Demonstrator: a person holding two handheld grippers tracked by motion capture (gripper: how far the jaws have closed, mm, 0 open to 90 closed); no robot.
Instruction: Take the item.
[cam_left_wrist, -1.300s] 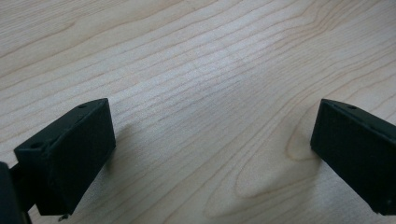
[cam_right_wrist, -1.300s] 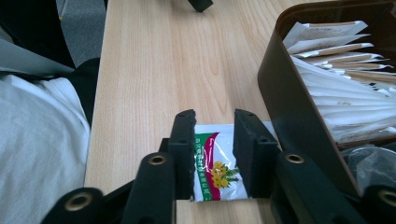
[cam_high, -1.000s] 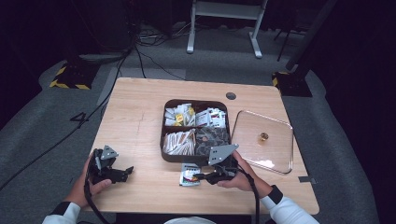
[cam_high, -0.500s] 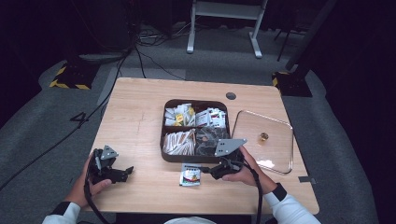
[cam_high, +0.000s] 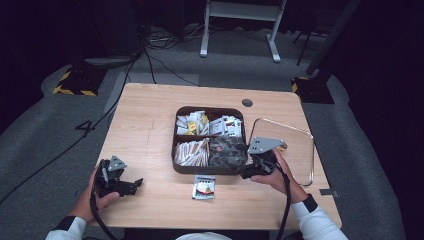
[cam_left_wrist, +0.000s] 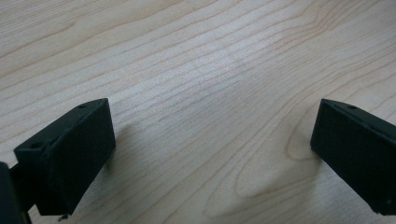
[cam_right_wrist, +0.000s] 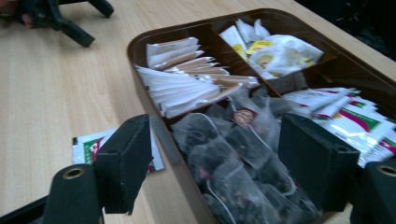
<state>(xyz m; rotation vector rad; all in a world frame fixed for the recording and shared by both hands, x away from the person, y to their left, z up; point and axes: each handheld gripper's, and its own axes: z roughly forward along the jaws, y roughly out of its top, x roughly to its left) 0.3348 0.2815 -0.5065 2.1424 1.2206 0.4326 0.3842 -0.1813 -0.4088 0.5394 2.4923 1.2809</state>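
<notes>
Having left the sachet (cam_high: 204, 187) lying on the table (cam_high: 145, 125) just before the tray (cam_high: 209, 167), the right gripper (cam_right_wrist: 212, 154) is hovering over the mesh teabags (cam_right_wrist: 233, 158), jaws just opened wide, empty. Left gripper (cam_left_wrist: 210, 154) is idling, open. Descending carelessly risks snagging several tangled teabags together.

The pale wooden desk (cam_left_wrist: 196, 70) shows smooth, matt grain. The dark brown compartment tray (cam_right_wrist: 140, 60) looks like glossy plastic. Inside, white paper sachets (cam_right_wrist: 187, 91) lie matt beside translucent mesh tea bags (cam_right_wrist: 224, 154) (slightly shiny). The matt black hand-held gripper (cam_right_wrist: 219, 158) looks like plastic.
</notes>
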